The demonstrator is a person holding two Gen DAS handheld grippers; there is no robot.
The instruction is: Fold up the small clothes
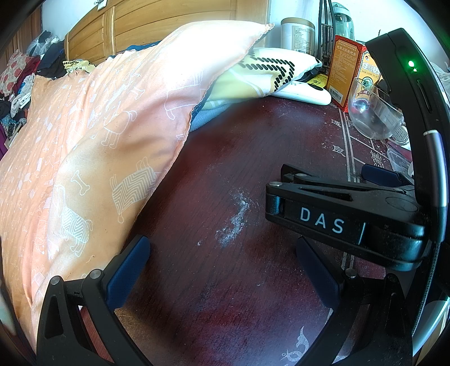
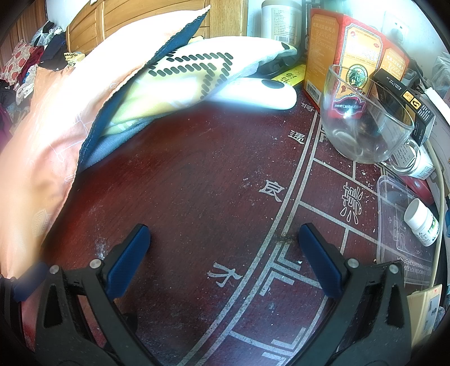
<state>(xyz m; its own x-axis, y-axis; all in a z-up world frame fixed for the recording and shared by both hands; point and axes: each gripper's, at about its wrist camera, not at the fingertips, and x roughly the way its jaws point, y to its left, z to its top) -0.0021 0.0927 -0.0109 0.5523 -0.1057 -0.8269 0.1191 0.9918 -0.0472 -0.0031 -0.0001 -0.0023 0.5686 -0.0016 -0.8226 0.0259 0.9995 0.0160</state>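
Both grippers, left (image 1: 222,270) and right (image 2: 225,259), hover wide and empty over the table (image 2: 197,183), ready for the orange cloth (image 1: 98,126) nearby.

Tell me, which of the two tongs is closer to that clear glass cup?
The right tongs. The glass cup sits just ahead of them, to their right. The left tongs are further away, beside the orange pillow, with the right tongs between them and the cup.

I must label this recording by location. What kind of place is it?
Probably a bedroom in a home: a wooden headboard stands behind a large orange pillow with dog prints, a heap of mixed clothes lies at the far left, and a dark red table holds household clutter.
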